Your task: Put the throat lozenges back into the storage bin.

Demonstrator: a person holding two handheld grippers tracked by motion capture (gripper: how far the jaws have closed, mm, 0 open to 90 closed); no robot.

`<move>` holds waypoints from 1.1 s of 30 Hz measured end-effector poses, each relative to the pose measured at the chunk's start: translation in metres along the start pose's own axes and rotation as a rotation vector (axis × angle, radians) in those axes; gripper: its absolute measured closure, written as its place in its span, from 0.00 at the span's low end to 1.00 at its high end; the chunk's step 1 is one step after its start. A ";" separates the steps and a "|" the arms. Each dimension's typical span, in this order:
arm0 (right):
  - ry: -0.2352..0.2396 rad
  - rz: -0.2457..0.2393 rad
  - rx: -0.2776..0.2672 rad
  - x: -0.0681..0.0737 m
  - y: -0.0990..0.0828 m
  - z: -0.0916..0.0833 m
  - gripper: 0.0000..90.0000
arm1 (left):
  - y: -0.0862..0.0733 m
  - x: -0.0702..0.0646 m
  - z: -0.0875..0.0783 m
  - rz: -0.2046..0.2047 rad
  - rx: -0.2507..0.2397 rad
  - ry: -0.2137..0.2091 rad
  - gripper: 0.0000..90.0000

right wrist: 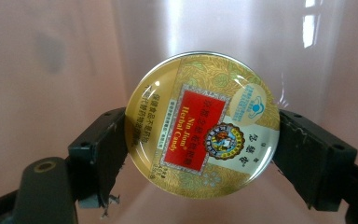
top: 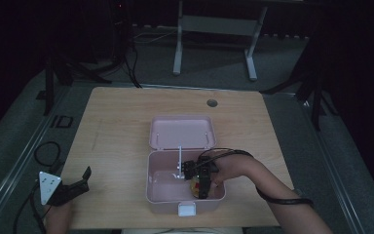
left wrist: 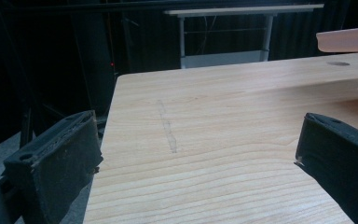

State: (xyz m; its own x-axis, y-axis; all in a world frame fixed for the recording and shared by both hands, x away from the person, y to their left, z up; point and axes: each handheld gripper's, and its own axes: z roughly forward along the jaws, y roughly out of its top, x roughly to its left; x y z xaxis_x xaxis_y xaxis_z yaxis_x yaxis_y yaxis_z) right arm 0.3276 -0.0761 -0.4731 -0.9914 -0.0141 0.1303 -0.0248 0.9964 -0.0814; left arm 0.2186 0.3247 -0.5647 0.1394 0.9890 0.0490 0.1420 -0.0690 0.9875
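Observation:
A round gold candy tin [right wrist: 203, 123] with a red label sits between the two black jaws of my right gripper [right wrist: 200, 140], which is shut on its rim. The pale pink inner wall of the box [right wrist: 51, 56] lies behind it. From above, my right gripper [top: 198, 186] reaches down into the open pink box [top: 156, 197], where the tin [top: 194, 185] shows as a small yellow spot. Its raised lid [top: 181, 131] stands at the far side. My left gripper [top: 80, 181] rests at the table's front left corner, open, with bare wood [left wrist: 205, 140] between its jaws.
A white latch [top: 186, 210] sticks out of the box's front wall. A round cable hole [top: 212, 103] sits near the far edge of the wooden table. The pink lid's edge [left wrist: 347, 39] appears far right in the left gripper view. A desk frame [top: 214, 29] stands beyond the table.

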 end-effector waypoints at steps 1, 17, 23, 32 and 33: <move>0.000 -0.003 0.011 -0.001 0.000 0.003 0.23 | 0.000 0.000 0.000 0.000 0.000 -0.001 0.00; 0.020 0.032 0.023 -0.007 0.000 0.011 0.21 | 0.000 0.000 0.000 0.002 0.001 0.001 0.00; -0.001 0.035 -0.028 -0.007 -0.004 -0.003 0.21 | 0.000 0.000 0.000 0.003 0.002 0.001 0.00; -0.052 0.060 -0.202 -0.005 -0.029 -0.054 0.19 | 0.000 0.000 0.000 0.004 0.005 0.002 0.00; -0.055 0.070 -0.221 -0.005 -0.033 -0.059 0.18 | 0.000 0.000 0.000 0.005 0.005 0.002 0.00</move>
State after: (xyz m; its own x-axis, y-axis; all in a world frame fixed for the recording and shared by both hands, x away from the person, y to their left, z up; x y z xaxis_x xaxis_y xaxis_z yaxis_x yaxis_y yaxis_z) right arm 0.3407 -0.1036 -0.4125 -0.9953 0.0571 0.0777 0.0670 0.9892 0.1306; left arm 0.2189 0.3242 -0.5645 0.1378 0.9889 0.0546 0.1464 -0.0749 0.9864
